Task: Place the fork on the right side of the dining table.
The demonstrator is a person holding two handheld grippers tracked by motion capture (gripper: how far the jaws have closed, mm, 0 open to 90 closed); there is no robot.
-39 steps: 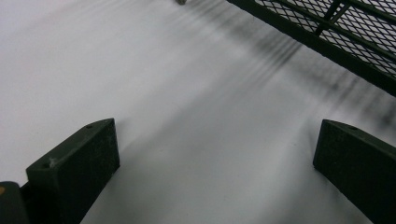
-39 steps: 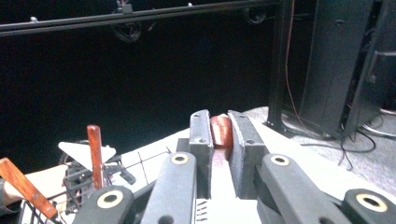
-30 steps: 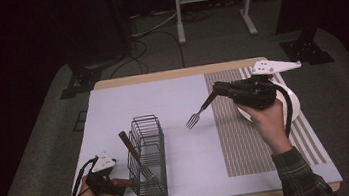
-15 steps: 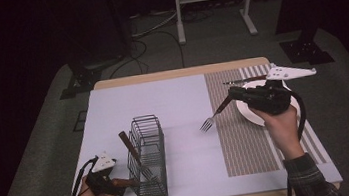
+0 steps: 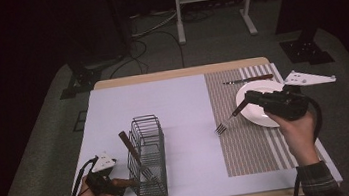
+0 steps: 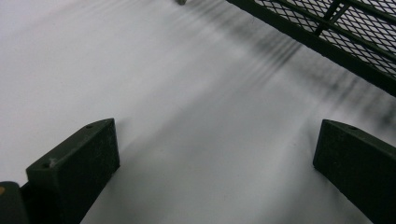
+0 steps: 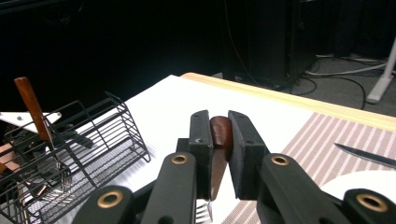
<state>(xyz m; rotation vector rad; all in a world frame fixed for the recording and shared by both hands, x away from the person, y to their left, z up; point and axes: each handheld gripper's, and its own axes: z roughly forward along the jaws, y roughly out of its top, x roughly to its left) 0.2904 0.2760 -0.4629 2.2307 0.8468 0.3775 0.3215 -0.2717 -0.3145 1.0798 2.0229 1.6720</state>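
Note:
A fork (image 5: 221,128) with a brown handle (image 7: 220,133) hangs from my right gripper (image 5: 242,102), which is shut on the handle's end. Its tines (image 7: 203,212) point down at the left edge of the striped placemat (image 5: 250,154), just left of a white plate (image 5: 260,112). A black wire basket (image 5: 147,157) stands at the front left and holds a brown-handled utensil (image 5: 129,145) leaning inside it. My left gripper (image 5: 106,181) rests beside the basket's left side. Its jaws stand open over the white mat (image 6: 196,93) with nothing between them, and the basket mesh (image 6: 355,28) lies ahead.
A knife (image 5: 248,79) lies on the placemat behind the plate, near the table's far edge. The white mat (image 5: 174,108) between basket and placemat is bare. Cables and a metal stand (image 5: 211,3) are on the floor beyond the table.
My right gripper has carried the fork rightward and lower, from above the white mat to the placemat's left edge beside the plate. The left gripper has stayed put.

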